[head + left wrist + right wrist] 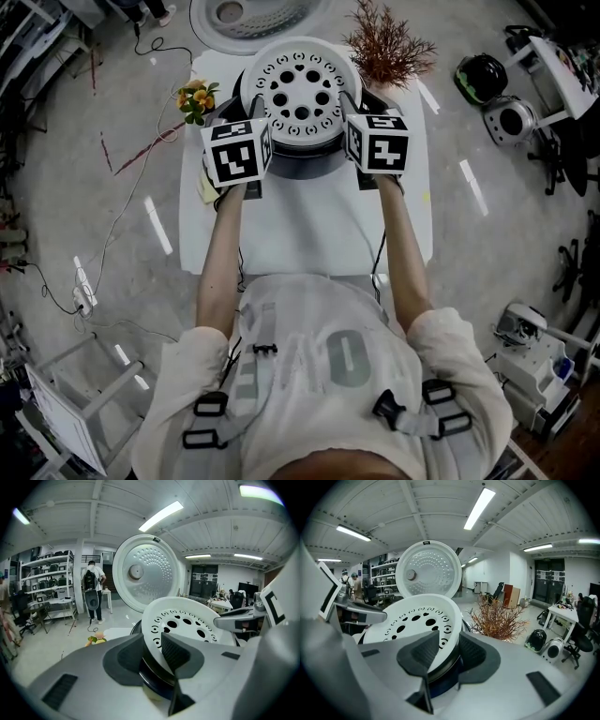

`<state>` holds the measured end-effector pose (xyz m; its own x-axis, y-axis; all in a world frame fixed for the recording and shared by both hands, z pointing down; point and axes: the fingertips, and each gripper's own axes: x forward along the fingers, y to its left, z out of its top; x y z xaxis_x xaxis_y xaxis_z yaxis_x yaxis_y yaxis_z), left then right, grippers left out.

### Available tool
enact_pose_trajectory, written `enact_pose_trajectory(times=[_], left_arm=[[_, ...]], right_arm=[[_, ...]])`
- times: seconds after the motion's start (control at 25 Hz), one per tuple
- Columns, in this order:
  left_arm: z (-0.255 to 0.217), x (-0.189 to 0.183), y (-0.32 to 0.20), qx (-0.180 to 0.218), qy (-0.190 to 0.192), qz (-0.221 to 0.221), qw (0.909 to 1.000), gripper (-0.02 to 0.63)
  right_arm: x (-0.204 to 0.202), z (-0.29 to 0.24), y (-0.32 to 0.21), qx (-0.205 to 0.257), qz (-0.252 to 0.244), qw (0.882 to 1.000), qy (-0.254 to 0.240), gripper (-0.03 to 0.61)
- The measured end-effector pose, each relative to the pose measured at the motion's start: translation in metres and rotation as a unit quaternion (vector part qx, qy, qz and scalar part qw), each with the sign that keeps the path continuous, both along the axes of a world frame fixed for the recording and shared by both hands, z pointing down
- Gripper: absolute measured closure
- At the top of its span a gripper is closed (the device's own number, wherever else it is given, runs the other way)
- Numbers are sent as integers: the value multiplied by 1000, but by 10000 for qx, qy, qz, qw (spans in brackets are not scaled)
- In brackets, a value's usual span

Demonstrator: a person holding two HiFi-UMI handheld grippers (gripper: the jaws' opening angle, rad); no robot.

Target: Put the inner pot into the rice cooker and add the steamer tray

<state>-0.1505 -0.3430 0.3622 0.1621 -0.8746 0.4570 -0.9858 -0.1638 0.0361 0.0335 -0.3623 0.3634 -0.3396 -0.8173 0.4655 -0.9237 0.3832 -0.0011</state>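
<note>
Both grippers are clamped on the steamer tray (300, 89). The left gripper (151, 641) pinches its left rim and the right gripper (449, 641) its right rim, with the edge sandwiched between the pads each side.

The tray spans the gap between the two, straight ahead of each set of jaws. Neither hand is nearer, so it's a symmetric carry. It's round, so there's no long axis to line up; only level matters, and it looks roughly level in the head view.

The rice cooker (300, 167) sits directly under the tray, below and ahead of both grippers, with its lid (145, 573) standing open beyond. The dark rim just beneath the tray reads as the inner pot (444, 677), already seated. Can't tell if the tray touches it yet.

Tray: white, looks like rigid plastic, shallow dish, round holes plus small arc slots.
</note>
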Motion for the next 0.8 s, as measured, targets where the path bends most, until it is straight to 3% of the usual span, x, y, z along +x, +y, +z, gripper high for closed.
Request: enact_pose_trajectory(times=[0.32, 0.56, 0.8], left_arm=[[4, -1, -3, -131, 65, -25, 9999, 497], [5, 0, -3, -88, -108, -117, 9998, 497], [6, 6, -5, 25, -392, -70, 9992, 474]], right_arm=[[-2, 1, -3, -125, 48, 9997, 198, 442], [-1, 1, -3, -66, 276, 9994, 220, 449], [-4, 8, -3, 188, 273, 9955, 892, 401]])
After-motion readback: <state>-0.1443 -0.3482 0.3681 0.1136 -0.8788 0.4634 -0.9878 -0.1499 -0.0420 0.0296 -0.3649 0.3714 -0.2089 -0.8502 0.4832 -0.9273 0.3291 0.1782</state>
